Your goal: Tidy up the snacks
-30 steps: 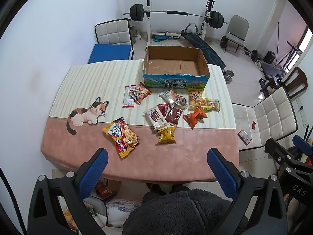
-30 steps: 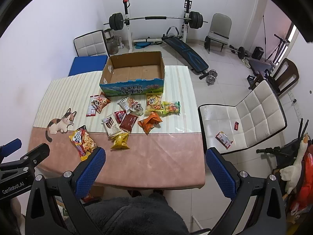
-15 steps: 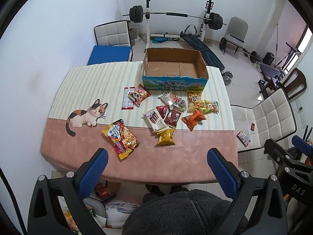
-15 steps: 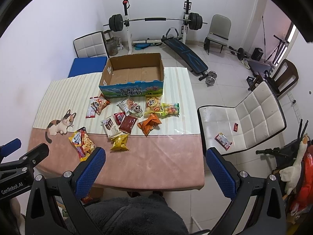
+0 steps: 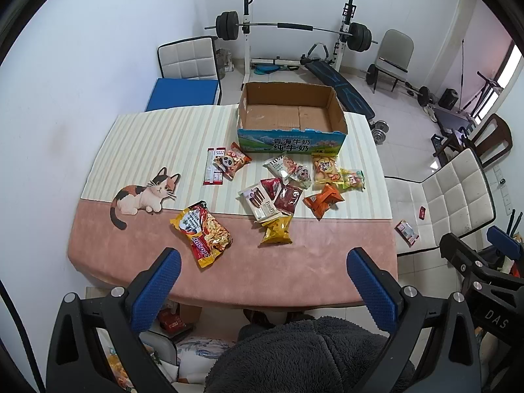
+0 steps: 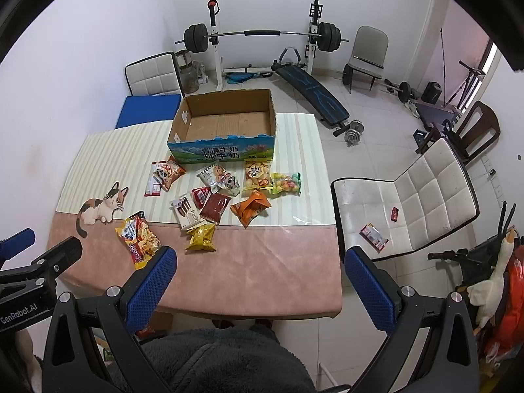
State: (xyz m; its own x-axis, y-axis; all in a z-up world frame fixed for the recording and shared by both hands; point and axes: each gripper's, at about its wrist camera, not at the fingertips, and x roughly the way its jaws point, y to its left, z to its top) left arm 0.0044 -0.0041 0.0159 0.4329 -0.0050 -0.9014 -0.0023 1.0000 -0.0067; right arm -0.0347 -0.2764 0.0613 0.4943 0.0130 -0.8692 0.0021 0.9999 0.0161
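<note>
Weights and a bench press (image 5: 288,29) lined the far wall, and the table (image 5: 327,262) stretched out below both claws. Left claw (image 5: 262,276) hung wide open, gripping nothing, back over the near edge. Right claw (image 6: 258,275) was spread just as wide, also bare. Snacks lay scattered mid-table: a big chip bag (image 5: 203,233) nearest the left claw, a yellow packet (image 5: 276,229) just beyond the pink strip, an orange packet (image 5: 323,199) further right. The open cardboard box (image 5: 291,121) sat at the far edge, with bare cloth along the near side.
</note>
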